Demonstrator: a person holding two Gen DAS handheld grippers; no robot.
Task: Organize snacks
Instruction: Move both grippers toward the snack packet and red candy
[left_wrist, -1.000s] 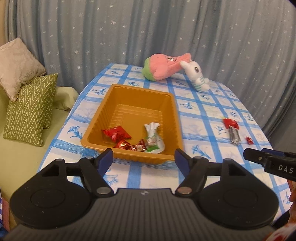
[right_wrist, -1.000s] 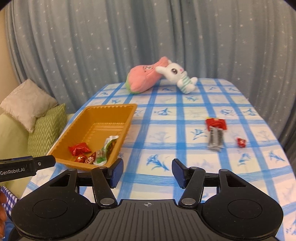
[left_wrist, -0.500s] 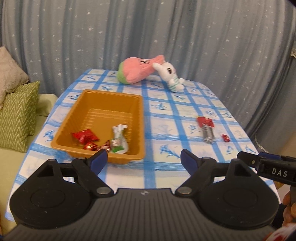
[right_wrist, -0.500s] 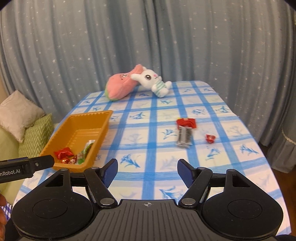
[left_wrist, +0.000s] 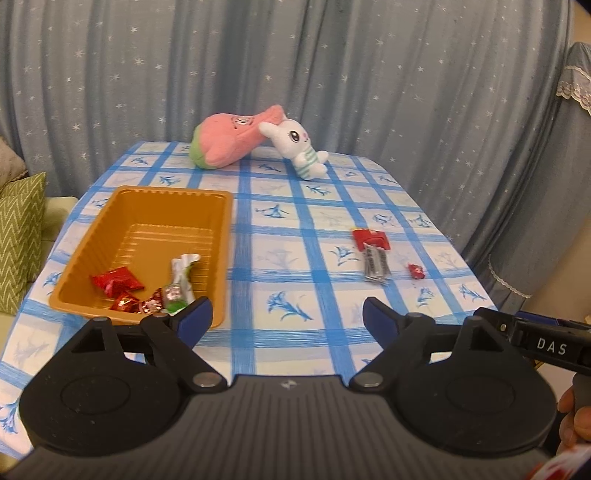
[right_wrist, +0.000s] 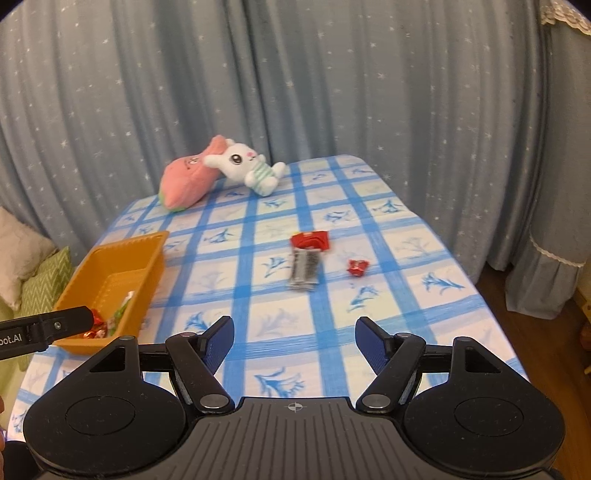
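Observation:
An orange tray (left_wrist: 110, 218) (right_wrist: 110, 258) sits on the left of the checked table and holds several red candies (left_wrist: 116, 282) and a white-green packet (left_wrist: 181, 280). On the cloth to the right lie a red packet (left_wrist: 371, 238) (right_wrist: 310, 239), a silver packet (left_wrist: 376, 264) (right_wrist: 304, 267) just in front of it, and a small red candy (left_wrist: 416, 271) (right_wrist: 357, 267). My left gripper (left_wrist: 286, 319) is open and empty above the table's near edge. My right gripper (right_wrist: 295, 341) is open and empty, short of the loose snacks.
A pink plush (left_wrist: 229, 142) (right_wrist: 186, 177) and a white bunny plush (left_wrist: 299, 146) (right_wrist: 247, 166) lie at the table's far end before a blue curtain. Green cushions (left_wrist: 18, 236) sit on a sofa left of the table. The table edge drops off on the right (right_wrist: 480, 295).
Both grippers have pulled back and swung right, so the tray sits further left in view and the loose snacks nearer the middle. Both stay open and empty.

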